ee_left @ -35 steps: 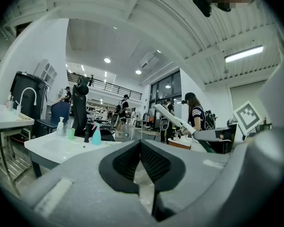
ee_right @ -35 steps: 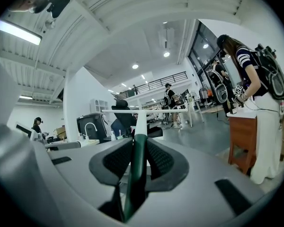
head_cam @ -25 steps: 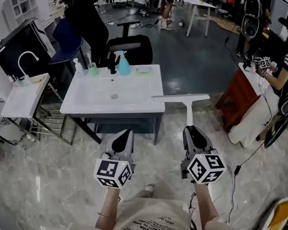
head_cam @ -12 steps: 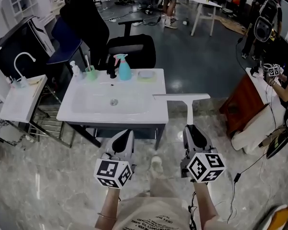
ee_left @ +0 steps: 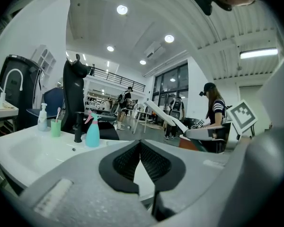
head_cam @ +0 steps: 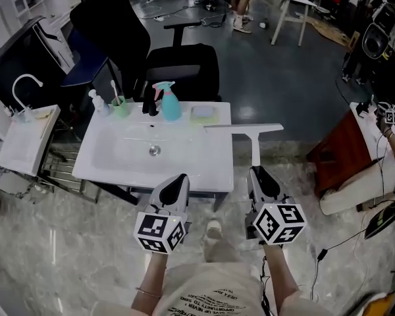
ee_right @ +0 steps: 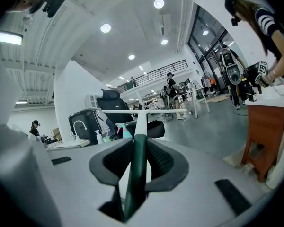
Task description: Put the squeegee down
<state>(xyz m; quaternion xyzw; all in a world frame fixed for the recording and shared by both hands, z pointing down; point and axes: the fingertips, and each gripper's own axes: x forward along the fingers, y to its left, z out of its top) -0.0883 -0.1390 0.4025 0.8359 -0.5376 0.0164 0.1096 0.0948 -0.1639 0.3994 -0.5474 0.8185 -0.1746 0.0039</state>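
The squeegee has a long white blade (head_cam: 243, 128) on a white stem that runs back into a dark green handle (ee_right: 134, 174). My right gripper (head_cam: 255, 172) is shut on that handle, and the blade (ee_right: 142, 110) stands crosswise ahead of the jaws. In the head view the blade hangs level over the right end of the white sink table (head_cam: 112, 170). My left gripper (head_cam: 180, 179) hovers above the sink's front edge, its pads (ee_left: 132, 157) closed together on nothing.
At the back of the sink stand a blue spray bottle (head_cam: 170, 102), a black faucet (head_cam: 150, 102), a green cup (head_cam: 121, 106) and a soap pump (head_cam: 95, 102). A black chair (head_cam: 184, 64) is behind. A smaller sink (head_cam: 20, 143) sits left, a red-brown cabinet (head_cam: 342, 143) right.
Both grippers have moved forward towards the sink together. The left one now reaches over its front edge, and the squeegee blade has come over its right end.
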